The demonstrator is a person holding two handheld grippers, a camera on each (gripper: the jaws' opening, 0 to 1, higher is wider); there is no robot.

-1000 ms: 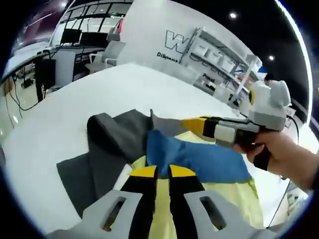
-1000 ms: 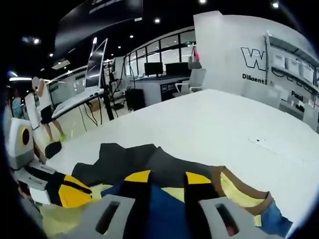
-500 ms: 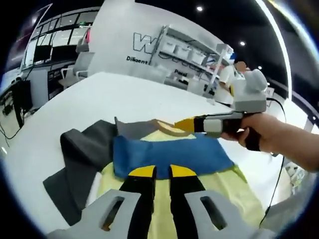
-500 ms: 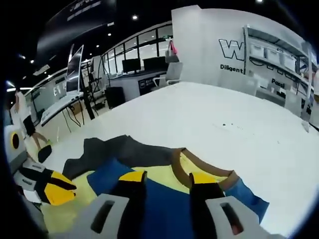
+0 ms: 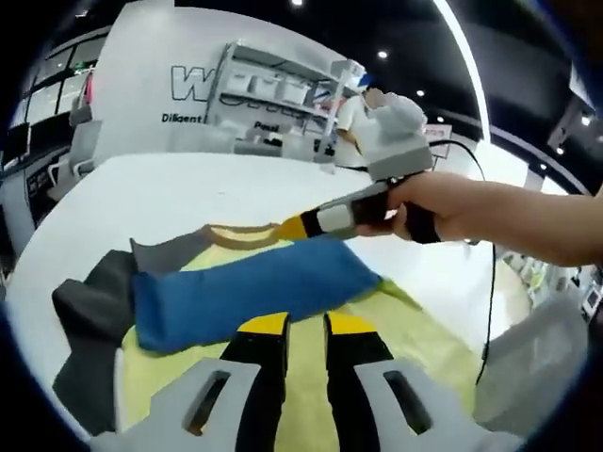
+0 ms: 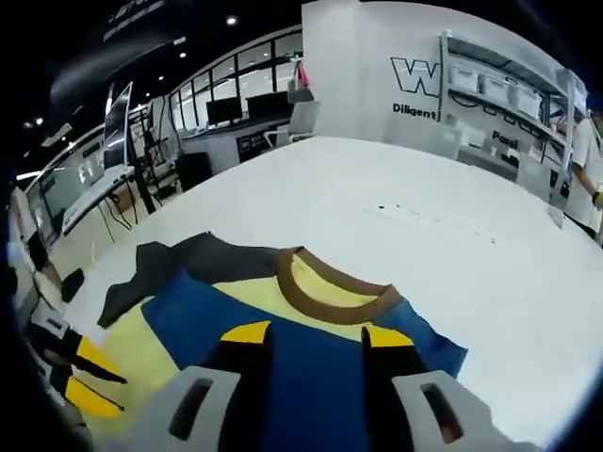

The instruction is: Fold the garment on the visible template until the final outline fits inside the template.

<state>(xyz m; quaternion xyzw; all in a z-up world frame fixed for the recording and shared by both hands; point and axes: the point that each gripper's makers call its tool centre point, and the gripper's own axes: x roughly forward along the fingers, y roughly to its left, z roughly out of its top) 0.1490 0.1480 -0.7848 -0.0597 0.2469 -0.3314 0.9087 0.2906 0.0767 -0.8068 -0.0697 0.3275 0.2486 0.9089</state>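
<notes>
Ahead of the left gripper's camera, past the white table, a white wall carries dark lettering. To its right stand shelves loaded with white bins, and a person in a white top is by them. A black cable hangs down at the right side.

Ahead of the right gripper's camera, the same table stretches away to the lettered wall and the shelves on the right. To the left, desks with dark monitors and an office chair stand before tall windows.
</notes>
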